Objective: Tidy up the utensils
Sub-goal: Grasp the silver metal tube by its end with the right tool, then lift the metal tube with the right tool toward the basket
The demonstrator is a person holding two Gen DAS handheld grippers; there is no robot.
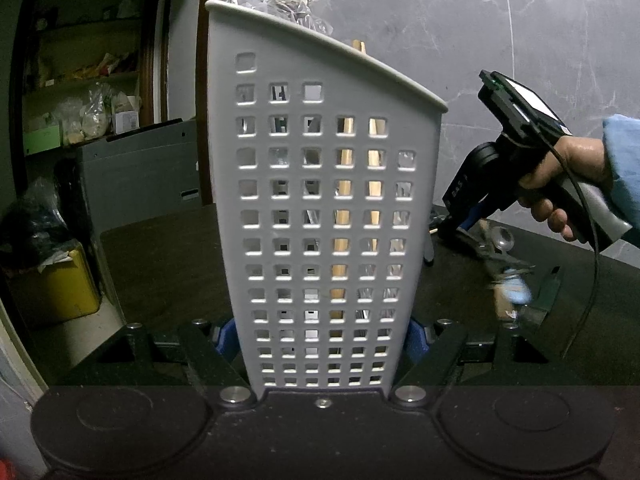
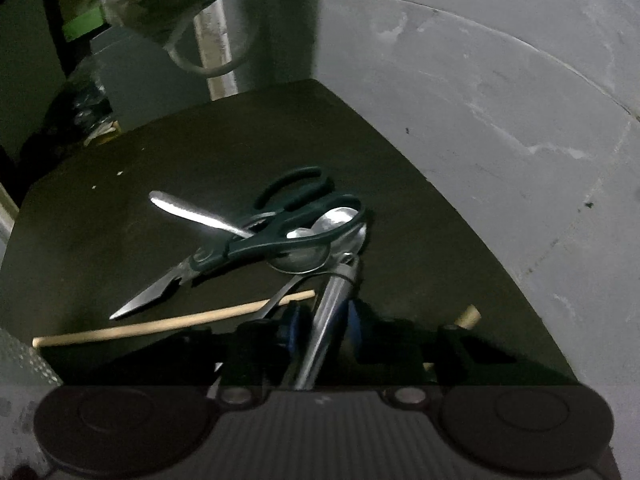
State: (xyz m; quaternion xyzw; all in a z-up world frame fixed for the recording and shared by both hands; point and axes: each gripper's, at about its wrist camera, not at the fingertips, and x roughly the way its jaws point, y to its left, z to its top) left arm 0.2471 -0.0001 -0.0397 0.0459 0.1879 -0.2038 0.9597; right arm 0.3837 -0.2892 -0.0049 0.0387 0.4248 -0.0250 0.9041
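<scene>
a: item one, the holder?

b: grey perforated utensil caddy [image 1: 328, 216], upright, wedged between the left gripper [image 1: 324, 336]'s blue pads, jaws clenched on its lower walls. likely steadied so that pieces can be dropped in from above. through the square holes: pale wooden sticks [image 1: 344, 200] and some metal pieces, already filed inside.

a: item two, the right side?

b: right gripper [image 2: 320, 320], jaws closed on a metal utensil handle [image 2: 328, 320] running up between them. what kind of utensil it is, i cannot tell; its far end meets the heap. the left view shows the right hand [image 1: 568, 184] on that tool beside the caddy, low over the pile.

a: item three, the loose stock?

b: one heap toward the surface's far corner by the wall. green-handled kitchen scissors [image 2: 248, 240] lie on top, blades pointing at the near left edge; a steel spoon [image 2: 320, 240] sits under the handle loops; a second steel handle [image 2: 192, 210] angles off toward the left edge. a wooden stick [image 2: 168, 322] lies apart, just nearer than the heap. judged: sorting is partway, these are left to go in.

a: item four, the setting?

b: dark matte surface [image 2: 120, 224], a few pale specks. grey marbled wall [image 2: 500, 100] along the right edge. beyond the left edge: shelves [image 1: 84, 80] with bagged goods, a grey box [image 1: 136, 176], a yellow bin [image 1: 64, 284]. dim light.
</scene>
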